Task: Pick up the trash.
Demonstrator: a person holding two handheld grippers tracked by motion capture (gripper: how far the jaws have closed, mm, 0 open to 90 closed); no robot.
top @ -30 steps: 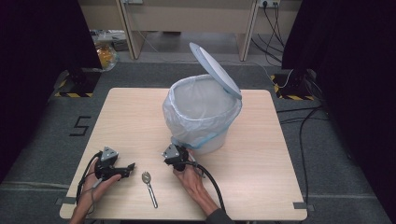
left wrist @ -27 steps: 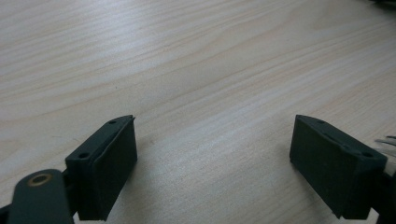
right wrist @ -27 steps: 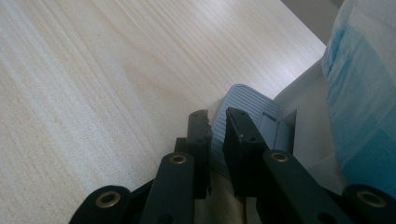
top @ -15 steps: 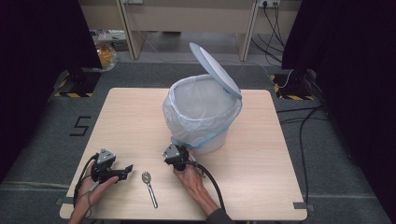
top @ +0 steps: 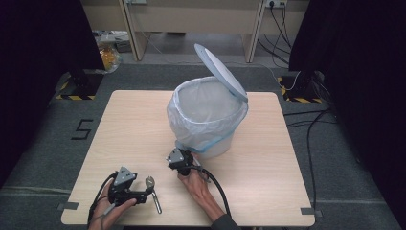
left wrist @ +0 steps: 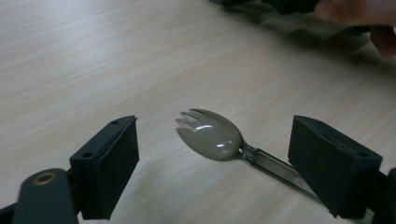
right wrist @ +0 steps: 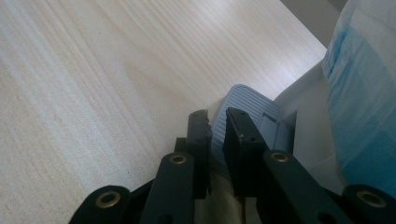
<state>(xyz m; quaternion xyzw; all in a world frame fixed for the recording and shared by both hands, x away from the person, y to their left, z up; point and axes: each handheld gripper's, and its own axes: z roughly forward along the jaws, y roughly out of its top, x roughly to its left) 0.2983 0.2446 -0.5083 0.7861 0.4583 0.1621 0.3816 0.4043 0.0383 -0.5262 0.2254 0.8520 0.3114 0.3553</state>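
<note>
A grey metal spork (left wrist: pixel 210 137) lies flat on the wooden table (top: pixel 129 129) near its front edge, tines pointing away. My left gripper (left wrist: pixel 212 135) is open, with one jaw on each side of the spork's head and neither touching it. From above, the left gripper (top: pixel 146 194) is seen just left of the spork (top: pixel 154 194). My right gripper (right wrist: pixel 217 116) is shut and empty, its tips resting on the grey ribbed pedal (right wrist: pixel 243 105) of a pedal bin. The bin (top: pixel 210 120) is lined with a white bag and its lid (top: pixel 220 72) stands raised.
The bin occupies the table's middle and right of centre. A black cable (top: pixel 218 191) trails from the right gripper toward the front edge. Beyond the table lie floor cables (top: pixel 311 120) and a bag of yellow items (top: pixel 107 55).
My left gripper has moved right along the front edge, up to the spork, and its jaws now flank it. The right gripper, spork and raised lid have not moved.
</note>
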